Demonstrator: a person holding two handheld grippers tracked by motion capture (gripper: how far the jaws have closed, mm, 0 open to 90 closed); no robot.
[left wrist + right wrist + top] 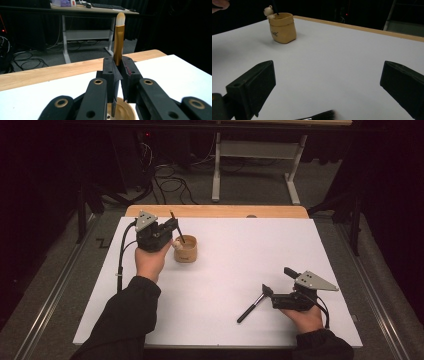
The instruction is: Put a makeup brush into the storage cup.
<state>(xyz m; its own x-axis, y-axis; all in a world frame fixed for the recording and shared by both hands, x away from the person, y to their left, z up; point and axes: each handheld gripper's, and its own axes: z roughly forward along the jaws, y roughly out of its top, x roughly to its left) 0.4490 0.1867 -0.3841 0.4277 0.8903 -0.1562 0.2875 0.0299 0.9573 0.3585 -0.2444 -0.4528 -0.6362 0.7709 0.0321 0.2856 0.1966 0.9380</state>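
Gold-handled brush (118,37) clamped between left gripper (119,72) jaws, tip up, directly above tan cup (185,249). Likely light, stiff, slick; grip mid-handle. Right gripper (327,85) jaws spread wide, black brush (252,308) lying just ahead.

small print on cup (276,33), prob. illegible

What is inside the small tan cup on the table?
The lower end of a thin brush stands in the tan cup, held by the left gripper. The cup's bottom is mostly hidden by the jaws.
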